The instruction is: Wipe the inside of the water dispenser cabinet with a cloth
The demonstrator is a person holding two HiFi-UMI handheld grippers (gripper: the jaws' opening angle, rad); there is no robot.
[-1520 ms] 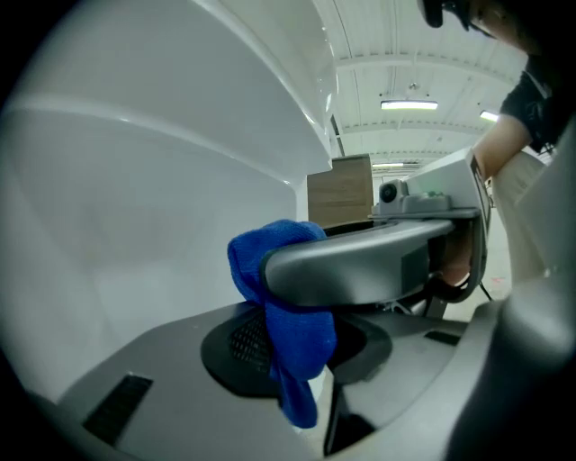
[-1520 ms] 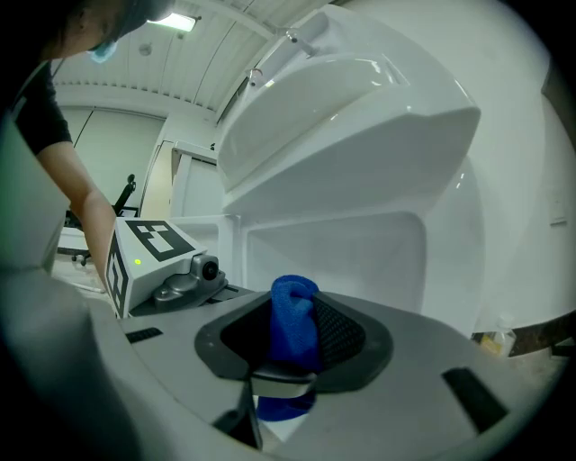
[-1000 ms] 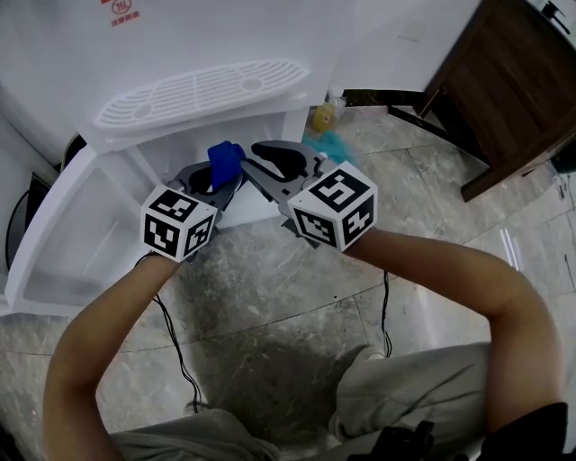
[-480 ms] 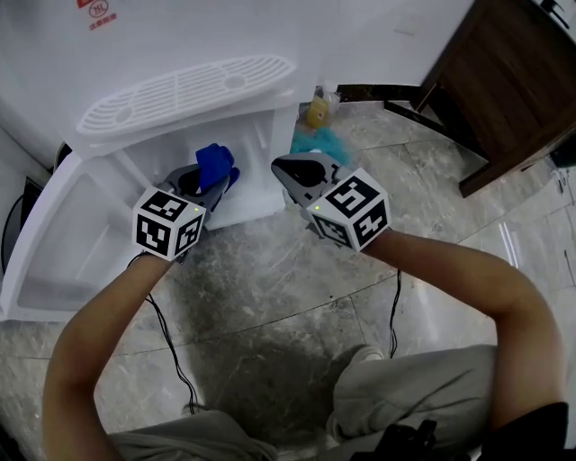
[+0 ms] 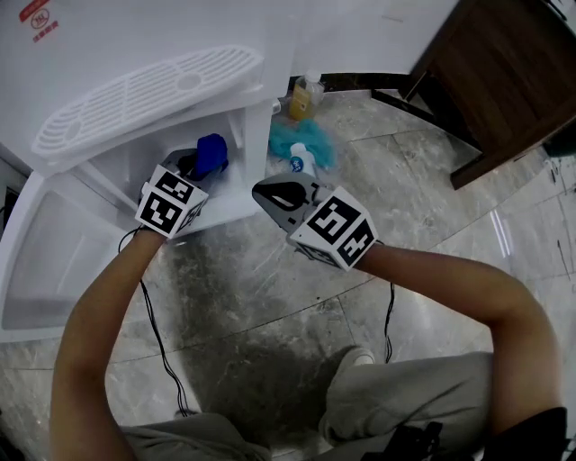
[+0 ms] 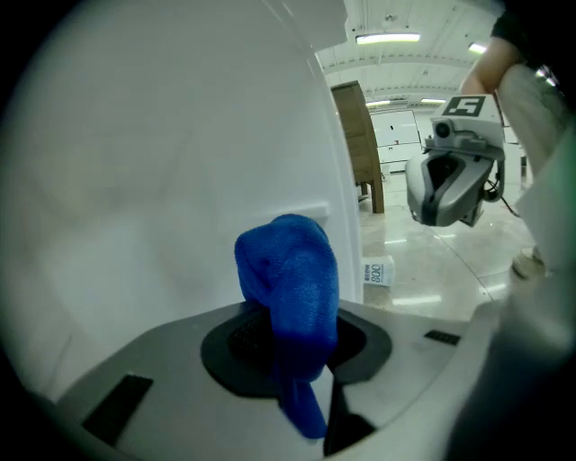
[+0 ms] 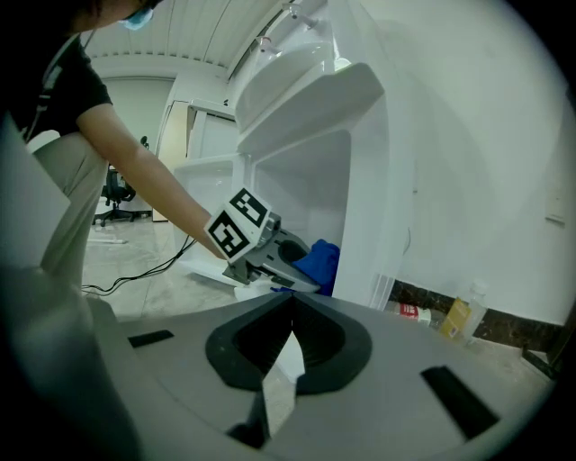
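One blue cloth [image 5: 213, 149] pinched by left gripper [image 6: 290, 347] — right gripper [image 7: 290, 344] closed — red label [image 5: 38, 13] illegible.

L gripper [image 5: 200, 166], R gripper [image 5: 261, 189]: grey, b/w marker cubes [image 5: 171, 203]; black cables [image 5: 153, 315]; beige trousers [image 5: 405, 387].

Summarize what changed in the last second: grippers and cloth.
The left gripper carried the blue cloth down to the cabinet opening. The right gripper, whose jaws stood open beside the cloth, shut empty and drew away from it. Unchanged: the left gripper's hold on the cloth, and the cabinet door open.
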